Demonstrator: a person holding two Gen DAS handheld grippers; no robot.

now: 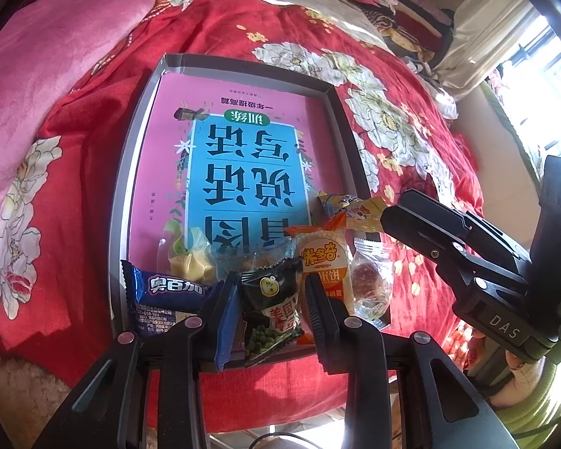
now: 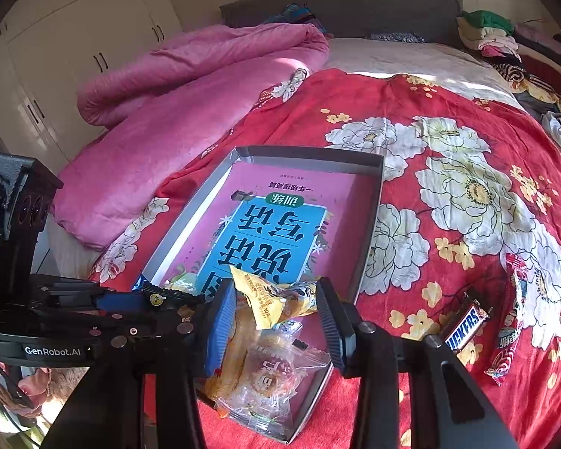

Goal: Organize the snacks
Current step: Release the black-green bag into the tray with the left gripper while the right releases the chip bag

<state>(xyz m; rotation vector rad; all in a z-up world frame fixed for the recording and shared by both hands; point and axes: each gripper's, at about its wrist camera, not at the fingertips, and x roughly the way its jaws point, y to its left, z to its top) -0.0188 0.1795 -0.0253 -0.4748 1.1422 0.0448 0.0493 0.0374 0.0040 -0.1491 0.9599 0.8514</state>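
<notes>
A shallow grey box [image 1: 243,65] [image 2: 310,153] lies on the red flowered bedspread with a pink and blue book [image 1: 243,164] [image 2: 273,232] in it. Several snacks crowd its near end. My left gripper [image 1: 271,299] is open, and a green pea packet [image 1: 271,310] lies loosely between its pads. A blue biscuit packet [image 1: 157,295] sits to its left and an orange rice-cracker packet [image 1: 323,265] to its right. My right gripper [image 2: 275,314] [image 1: 389,217] stands open over a yellow packet [image 2: 265,299] [image 1: 359,209] and a clear-wrapped pastry [image 2: 273,374], without pressing either.
A Snickers bar [image 2: 463,327] and a red packet [image 2: 510,318] lie on the bedspread [image 2: 448,142] right of the box. A pink quilt [image 2: 190,86] is heaped at the left. Folded clothes [image 2: 486,33] are piled by the grey headboard [image 2: 355,3]. White wardrobes [image 2: 74,37] stand beyond.
</notes>
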